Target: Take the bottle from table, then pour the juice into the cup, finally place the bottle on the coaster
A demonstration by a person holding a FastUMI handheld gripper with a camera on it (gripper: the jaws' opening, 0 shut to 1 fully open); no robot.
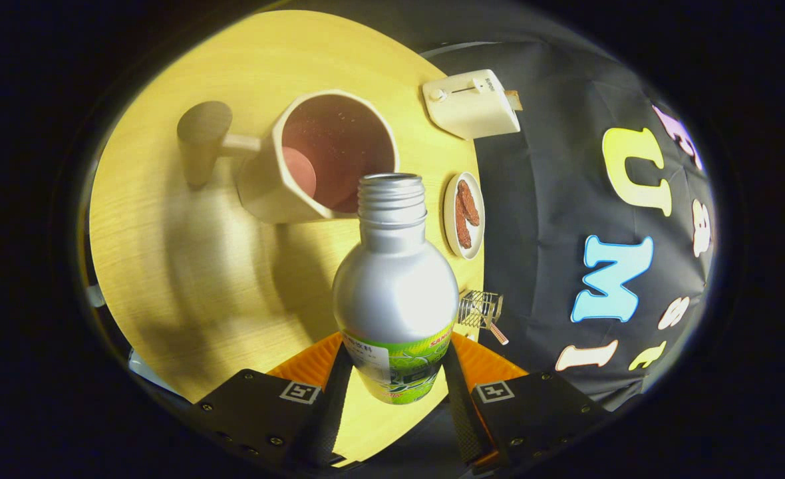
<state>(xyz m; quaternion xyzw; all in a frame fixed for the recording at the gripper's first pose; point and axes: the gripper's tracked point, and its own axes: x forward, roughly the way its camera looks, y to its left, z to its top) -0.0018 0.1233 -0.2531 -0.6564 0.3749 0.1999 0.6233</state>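
A silver metal bottle (394, 283) with a green label and an open threaded neck is held between my fingers, and my gripper (396, 386) is shut on its lower body. The whole scene is rolled sideways, so the bottle is tipped over the table. Its mouth points at the open top of a cream cup (313, 159) with a wooden handle, just beyond it. The cup's inside looks reddish. An orange coaster (482, 362) peeks out behind my fingers, under the bottle's base.
A light wooden round table (186, 266) carries everything. Past the cup sits a white toaster (470, 103). A small plate of brown snacks (464, 214) lies beside the bottle's neck, and a small wire rack (480, 309) stands near the table's edge.
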